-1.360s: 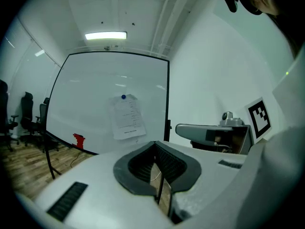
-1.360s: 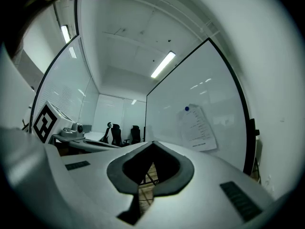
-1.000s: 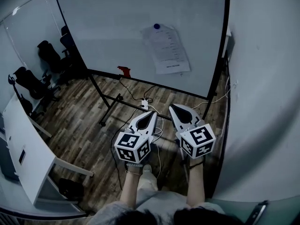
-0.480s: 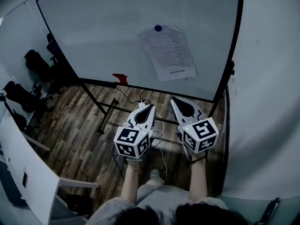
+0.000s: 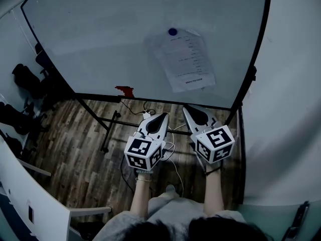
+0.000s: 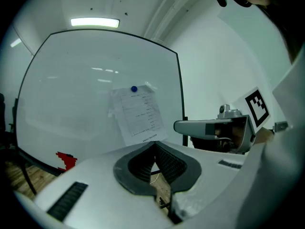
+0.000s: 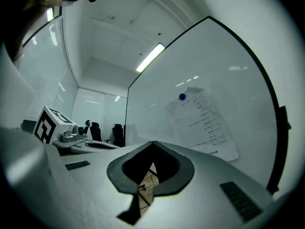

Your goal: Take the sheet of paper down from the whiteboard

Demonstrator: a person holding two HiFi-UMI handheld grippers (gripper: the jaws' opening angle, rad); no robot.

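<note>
A printed sheet of paper (image 5: pixel 186 59) hangs on the whiteboard (image 5: pixel 100 39), pinned at its top by a round blue magnet (image 5: pixel 172 32). The sheet (image 6: pixel 138 114) and magnet (image 6: pixel 134 89) also show ahead in the left gripper view, and the sheet (image 7: pixel 205 123) with its magnet (image 7: pixel 182 97) in the right gripper view. My left gripper (image 5: pixel 163 116) and right gripper (image 5: pixel 186 109) are held side by side, level, below the board's lower edge and short of the sheet. Both are shut with nothing between their jaws.
The whiteboard stands on a black wheeled frame (image 5: pixel 108 129) over a wood floor, with cables (image 5: pixel 170 149) trailing beneath. A red object (image 5: pixel 124 91) sits on the board's lower rail. A white wall (image 5: pixel 291 109) is close on the right. Office chairs (image 5: pixel 25 79) and a white table (image 5: pixel 30 195) stand at left.
Both grippers and the head have come closer to the whiteboard; the board and sheet now fill more of the view, and the sheet sits nearer above the grippers.
</note>
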